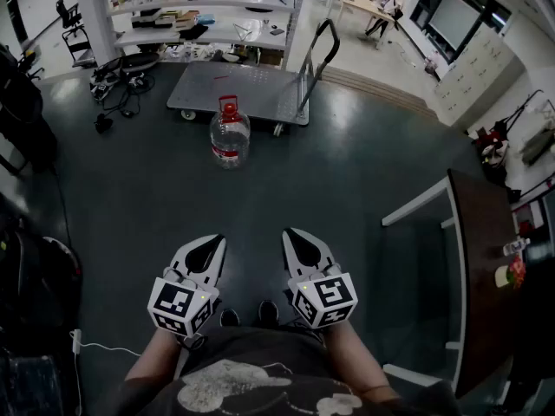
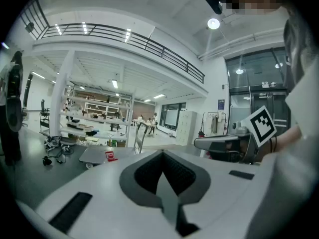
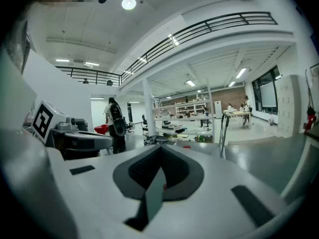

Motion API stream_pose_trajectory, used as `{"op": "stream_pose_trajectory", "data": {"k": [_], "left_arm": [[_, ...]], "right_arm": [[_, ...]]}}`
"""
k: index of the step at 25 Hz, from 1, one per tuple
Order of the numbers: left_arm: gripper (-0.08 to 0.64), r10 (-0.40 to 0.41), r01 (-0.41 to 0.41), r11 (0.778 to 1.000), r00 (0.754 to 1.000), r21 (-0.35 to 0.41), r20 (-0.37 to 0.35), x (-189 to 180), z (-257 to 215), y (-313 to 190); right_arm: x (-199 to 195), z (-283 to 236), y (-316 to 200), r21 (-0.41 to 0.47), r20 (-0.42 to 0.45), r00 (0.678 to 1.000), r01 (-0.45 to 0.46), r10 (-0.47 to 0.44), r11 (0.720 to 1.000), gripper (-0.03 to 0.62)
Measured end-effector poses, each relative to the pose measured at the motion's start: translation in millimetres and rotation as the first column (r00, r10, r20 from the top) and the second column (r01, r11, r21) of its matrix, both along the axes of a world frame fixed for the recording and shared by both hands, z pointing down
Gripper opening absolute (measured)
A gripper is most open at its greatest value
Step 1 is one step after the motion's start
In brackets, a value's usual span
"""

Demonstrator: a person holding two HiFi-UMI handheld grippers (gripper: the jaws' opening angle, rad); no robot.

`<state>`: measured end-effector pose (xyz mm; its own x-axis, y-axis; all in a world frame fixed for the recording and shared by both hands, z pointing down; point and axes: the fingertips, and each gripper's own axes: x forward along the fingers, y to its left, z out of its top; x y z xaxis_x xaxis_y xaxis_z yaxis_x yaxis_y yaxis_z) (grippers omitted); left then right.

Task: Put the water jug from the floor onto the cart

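Cluttered shelves stand behind tangled floor cables, and a brown table, perhaps a desk, sits at right.

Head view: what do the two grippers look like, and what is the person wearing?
The left gripper and right gripper match: white shells tapering to a point, black inner pads, each carrying a white cube with black square markers. The person wears a dark shirt with a pale print.

White left gripper, right gripper
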<state>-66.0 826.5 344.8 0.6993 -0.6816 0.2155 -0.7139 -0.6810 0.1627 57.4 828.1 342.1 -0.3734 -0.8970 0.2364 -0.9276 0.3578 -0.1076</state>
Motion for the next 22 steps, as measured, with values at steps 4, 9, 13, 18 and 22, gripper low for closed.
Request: {"op": "stream_pose_trajectory", "data": {"k": [4,9,13,18,22], "left_arm": [[0.005,-0.006,0.006,1.000,1.000,0.004,0.002,-6,-4,-1],[0.005,-0.001,0.001,1.000,1.000,0.005,0.005,-6,-5,2],[0.005,0.000,0.000,1.000,1.000,0.009,0.011,-14,-6,1],[0.005,0.005,-0.005,1.000,1.000,0.009,-0.009,-26,-7,3],[0.005,0.033,-0.032,0.999,0.999,0.012,-0.017,-34,-3,8]], "right_arm": [[0,-3,-1,0.002,0.001,1.000,-0.009,0.009,1.000,-0.008],[-1,3,5,-0.012,0.007,1.000,-0.013,0.013,1.000,-0.009],[-8,5,6,-0.016,0.011,1.000,-0.014,0.014,1.000,-0.009],[-14,0,3,0.009,0.062,0.997,-0.048,0.047,0.999,-0.008],[-17,6,2,0.014,0.114,0.989,-0.095,0.093,0.995,-0.008]]}}
